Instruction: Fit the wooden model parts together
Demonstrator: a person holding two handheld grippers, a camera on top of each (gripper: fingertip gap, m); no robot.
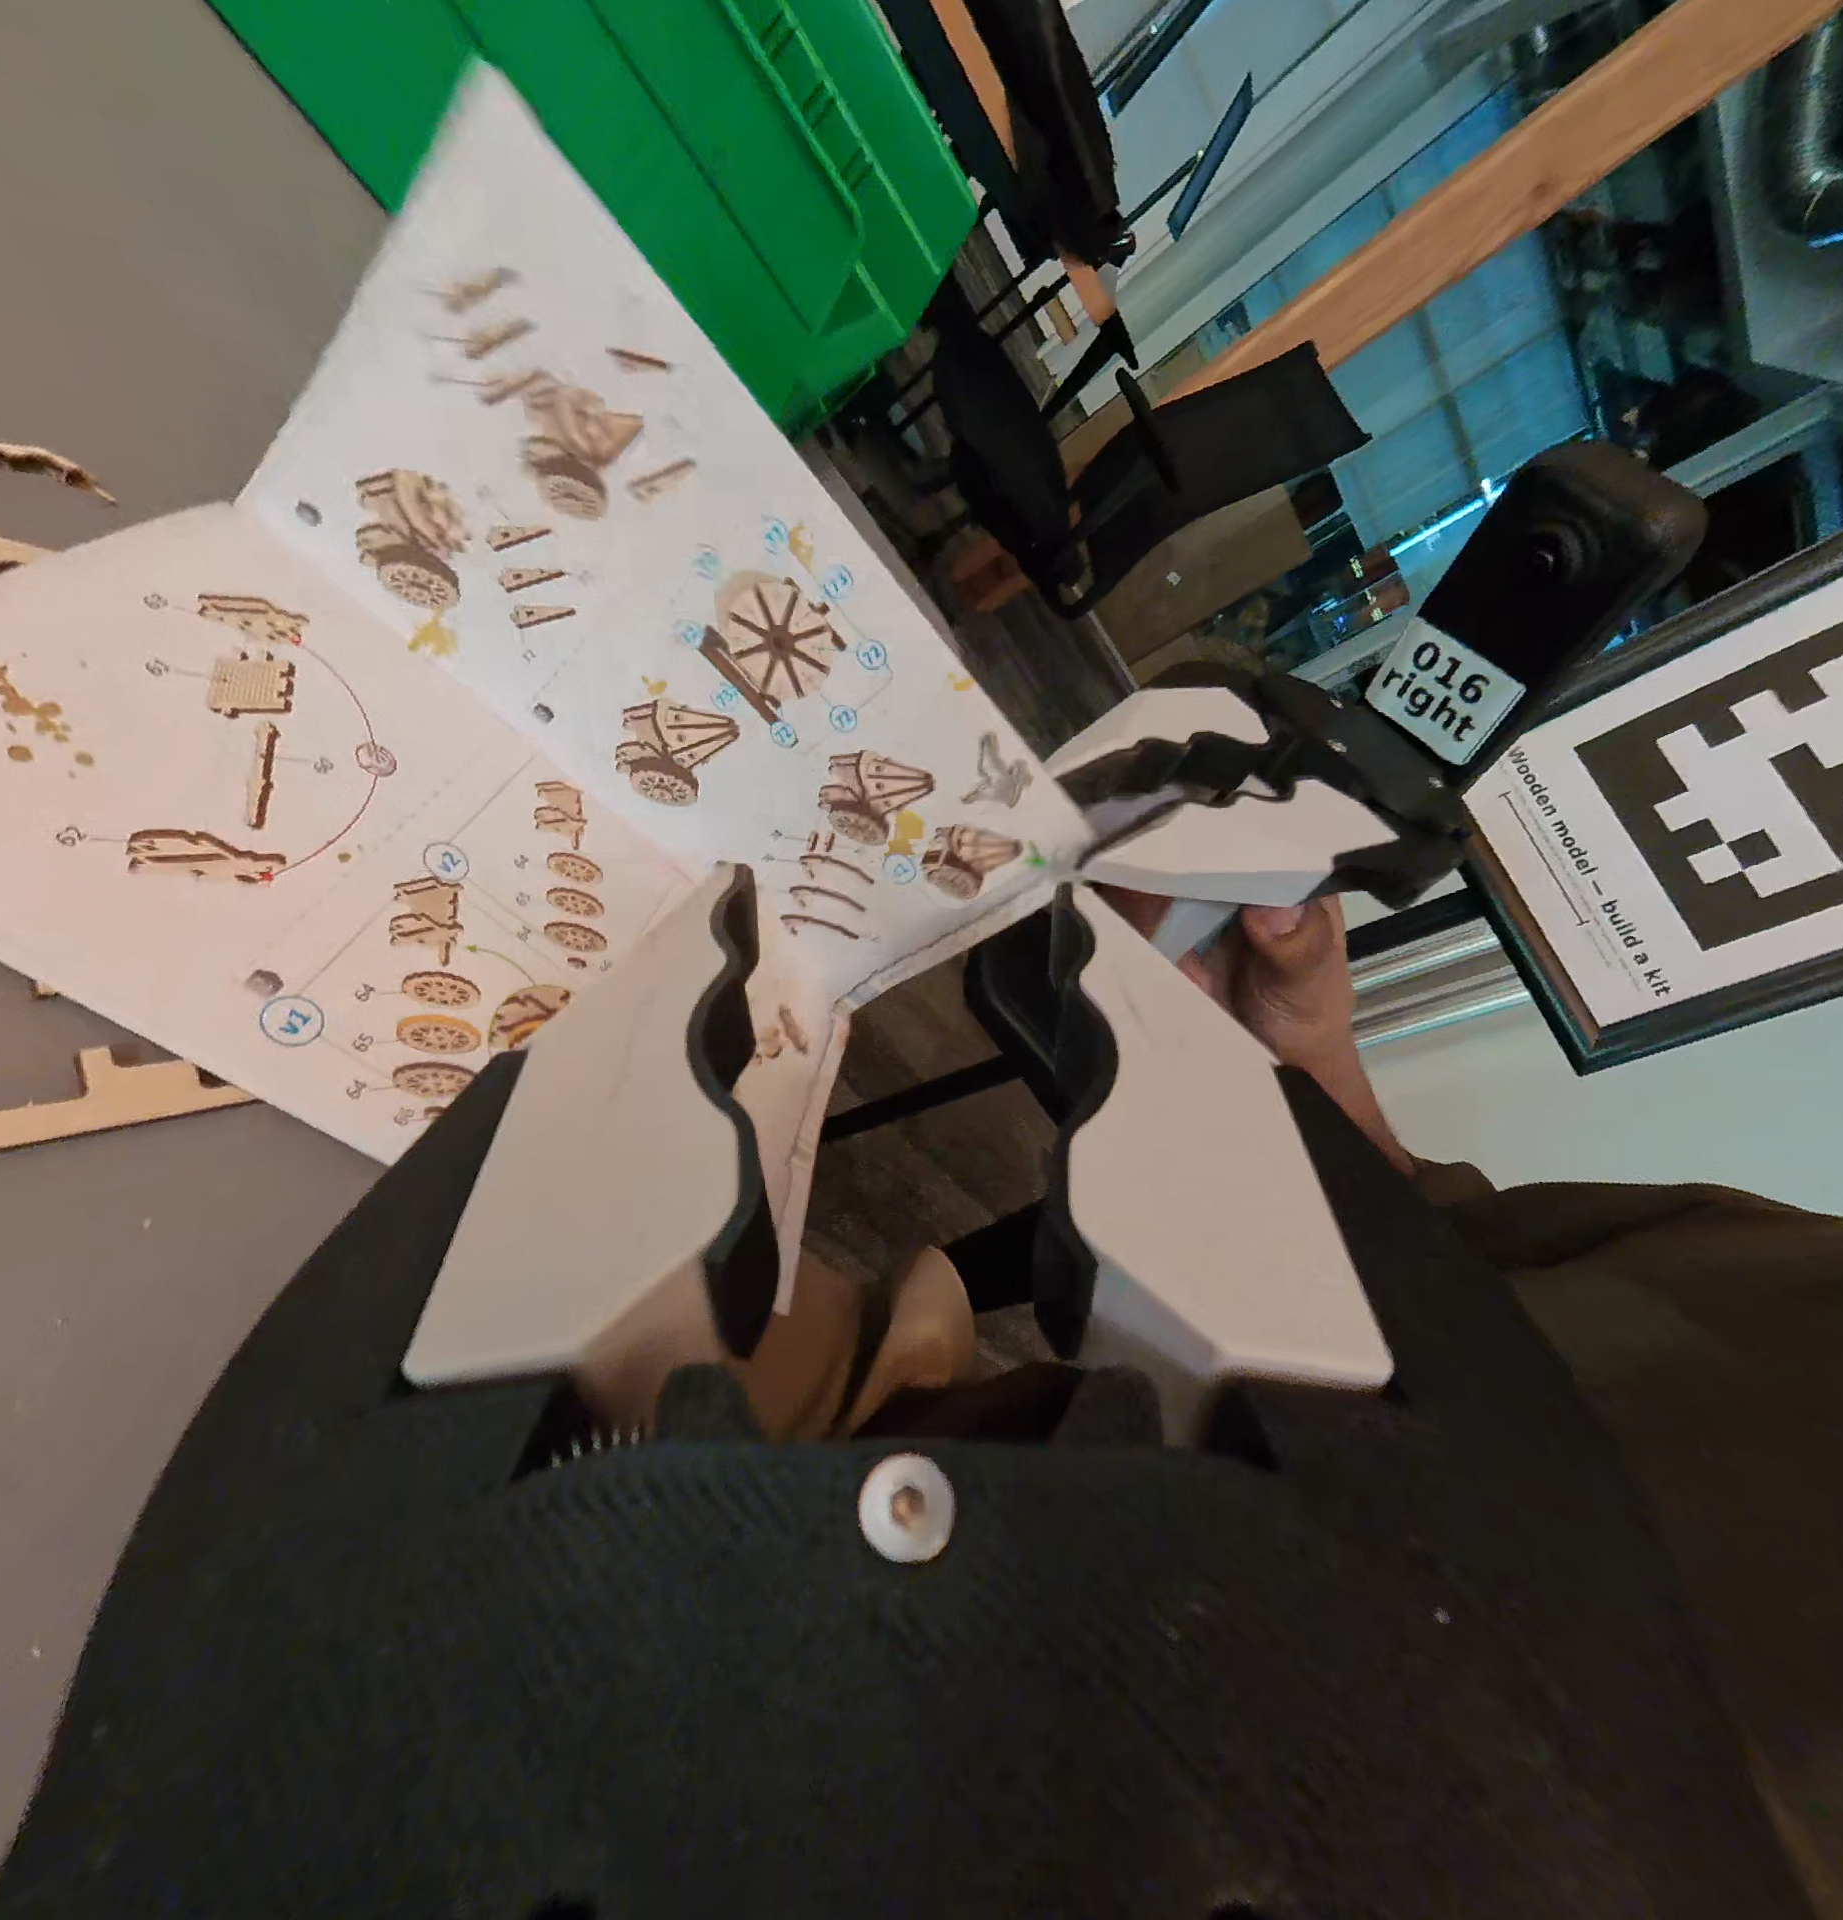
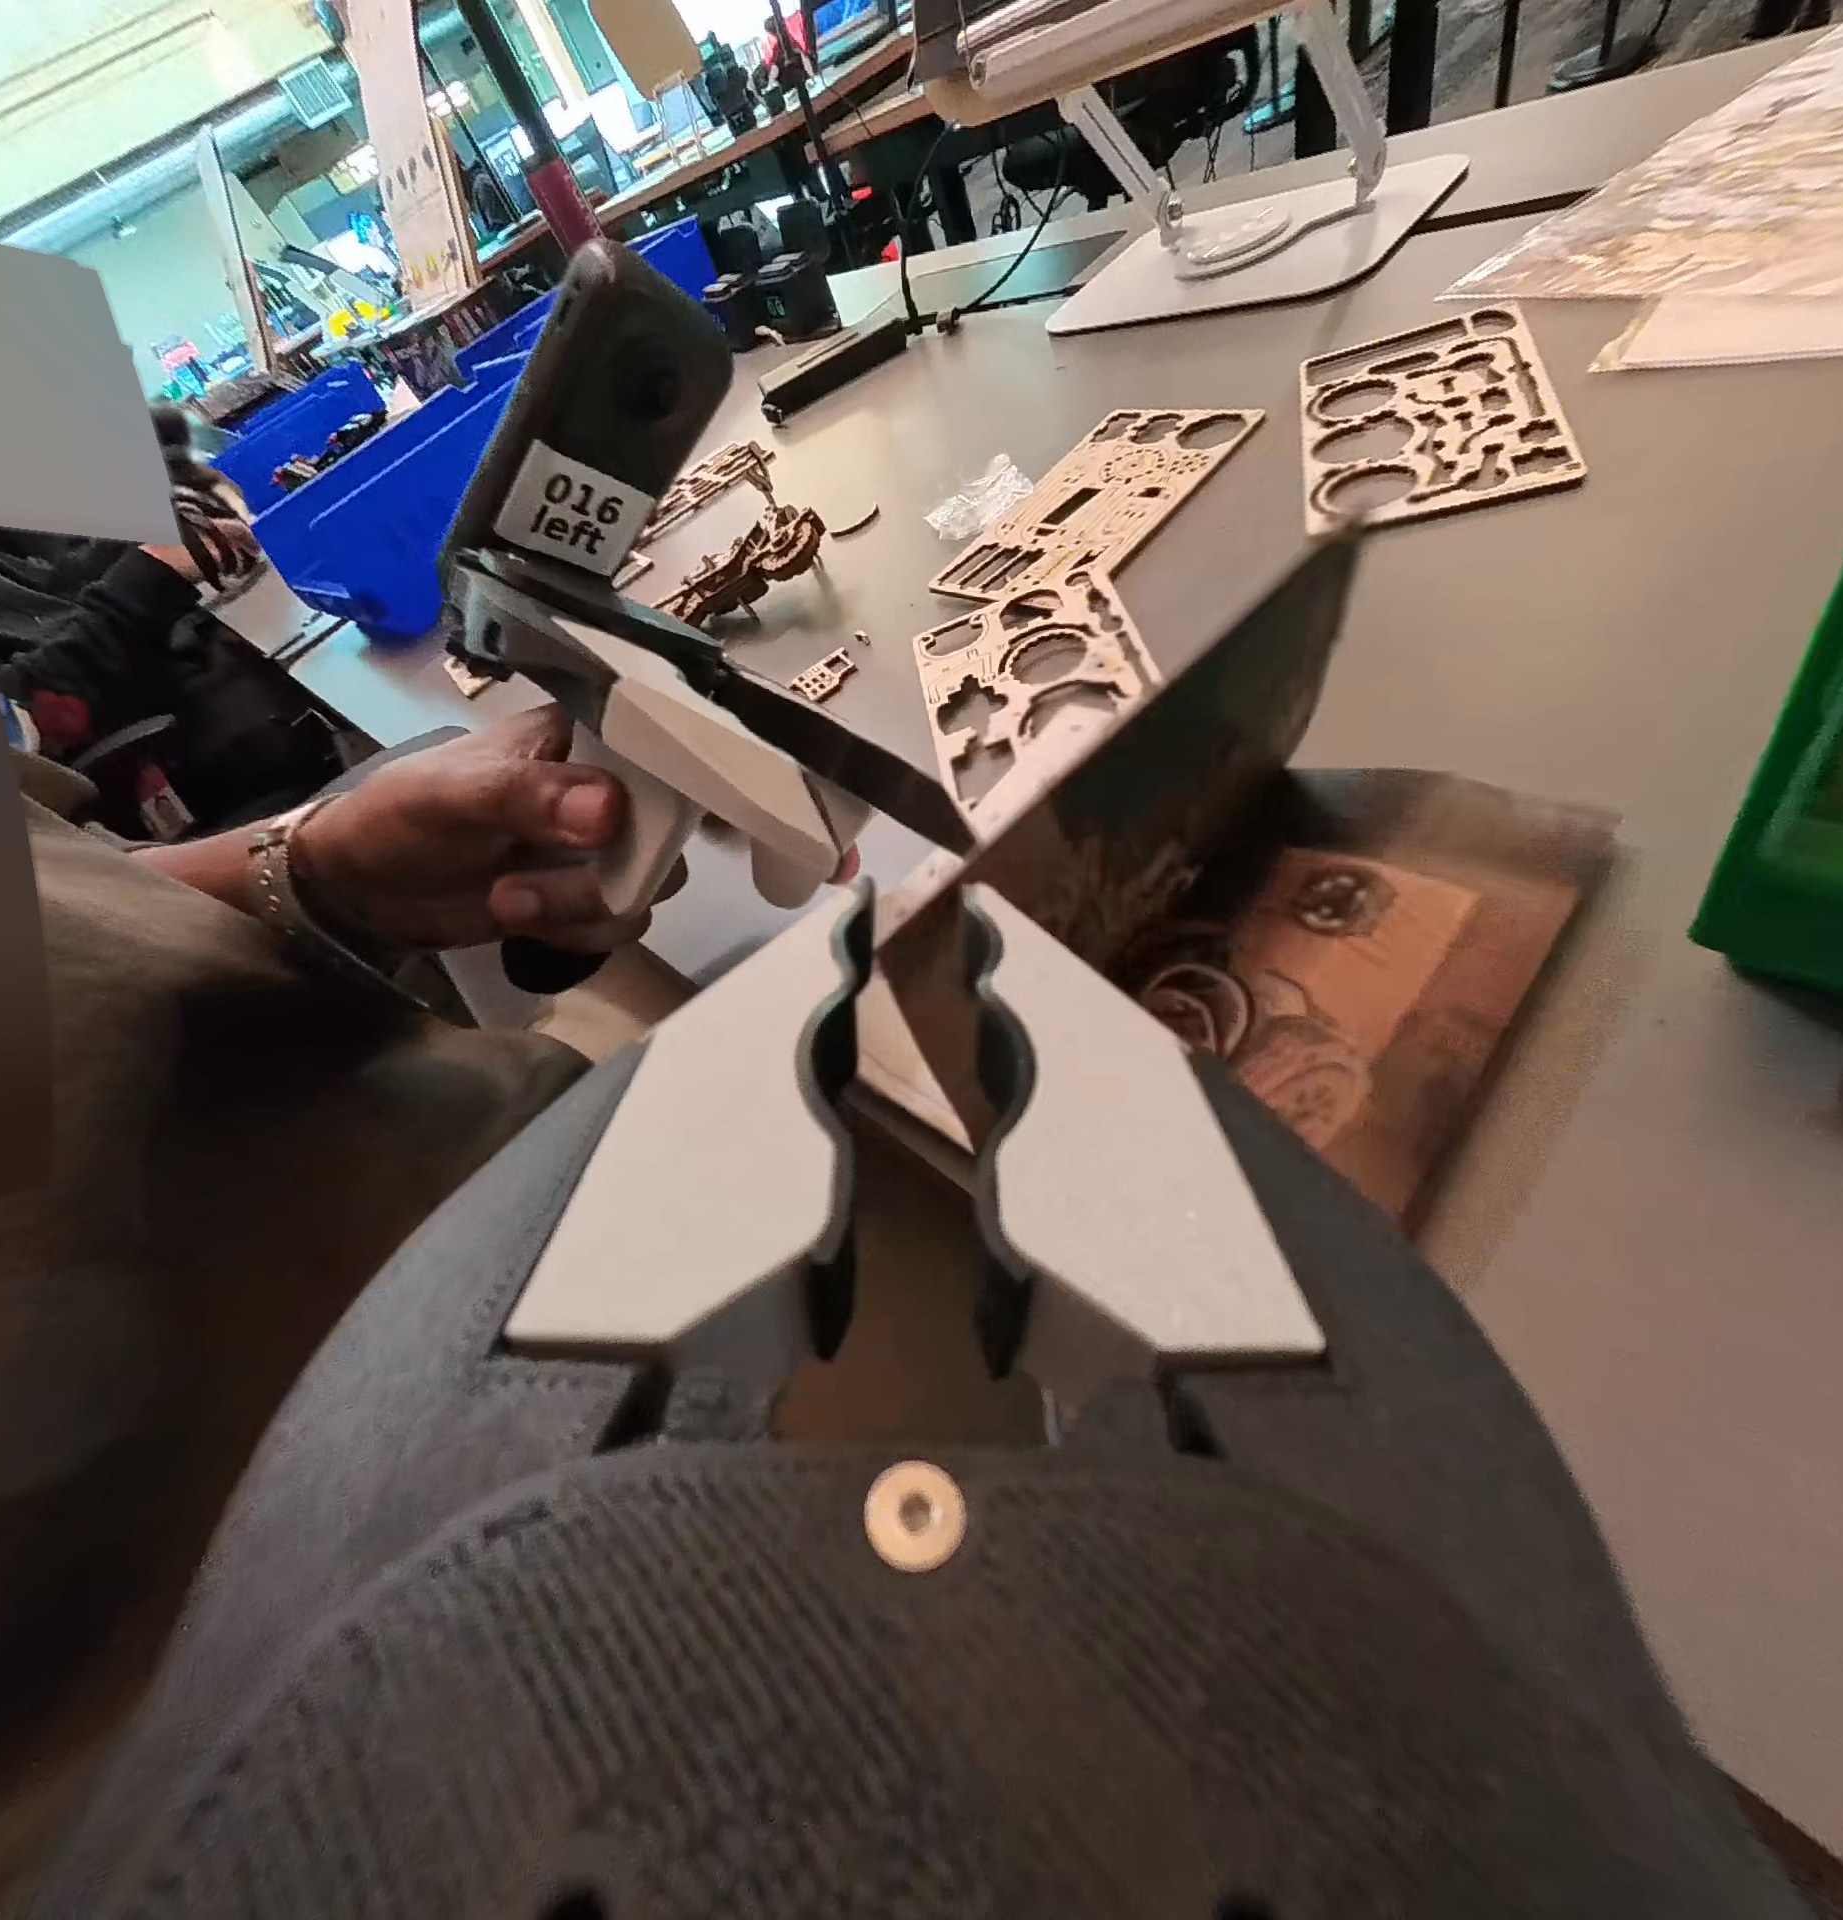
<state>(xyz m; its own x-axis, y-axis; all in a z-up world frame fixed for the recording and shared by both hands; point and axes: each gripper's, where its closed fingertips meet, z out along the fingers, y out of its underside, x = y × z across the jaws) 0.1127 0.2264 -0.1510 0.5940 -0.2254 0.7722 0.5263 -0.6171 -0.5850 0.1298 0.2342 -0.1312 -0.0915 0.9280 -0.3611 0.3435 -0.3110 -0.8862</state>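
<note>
An open instruction booklet [image 1: 501, 665] with drawings of wooden parts is held up over the grey table [image 1: 117, 260]. My left gripper [image 1: 901, 935] is open, with the booklet's lower page edge between its fingers, against the left finger [image 1: 626, 1143]. My right gripper [image 2: 912, 925] is shut on the booklet's corner; it also shows in the left wrist view [image 1: 1073, 857]. In the right wrist view a page [image 2: 1208, 727] stands upright and the brown cover [image 2: 1395, 1018] lies on the table. Punched wooden sheets [image 2: 1031, 707] and a partly built model [image 2: 751, 566] lie beyond.
A green bin [image 1: 688, 156] stands behind the booklet and shows at the right edge of the right wrist view [image 2: 1810, 810]. Blue bins [image 2: 377, 520], a monitor stand [image 2: 1260, 239], a framed sign [image 1: 1727, 810] and a wooden sheet frame [image 1: 96, 1101] surround the work area.
</note>
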